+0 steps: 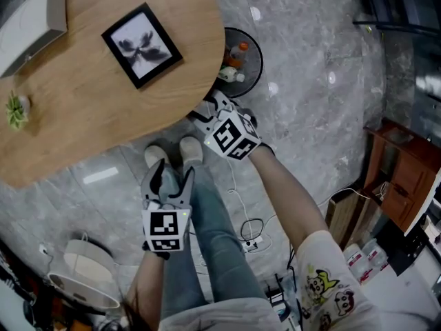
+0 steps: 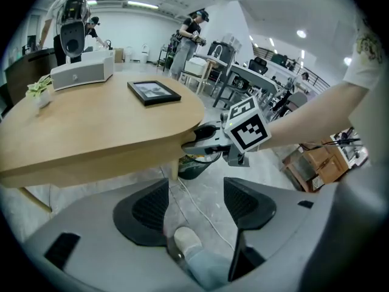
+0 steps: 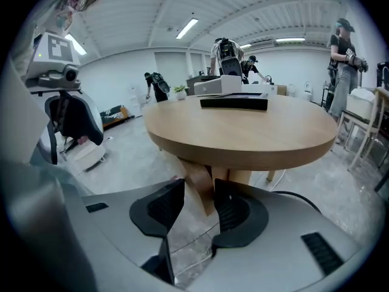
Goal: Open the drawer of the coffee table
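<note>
The oval wooden coffee table fills the upper left of the head view; no drawer front or handle can be made out in any view. My right gripper reaches just under the table's near rim. Its jaws stand at a narrow gap with nothing between the pads, and the table leg stands beyond them. My left gripper hangs lower, away from the table and above the person's shoes. It is wide open and empty.
On the table lie a black picture frame, a white box and a small plant. A wire bin with bottles stands by the table's far side. Cables and a power strip lie on the floor; a wooden cabinet stands at the right.
</note>
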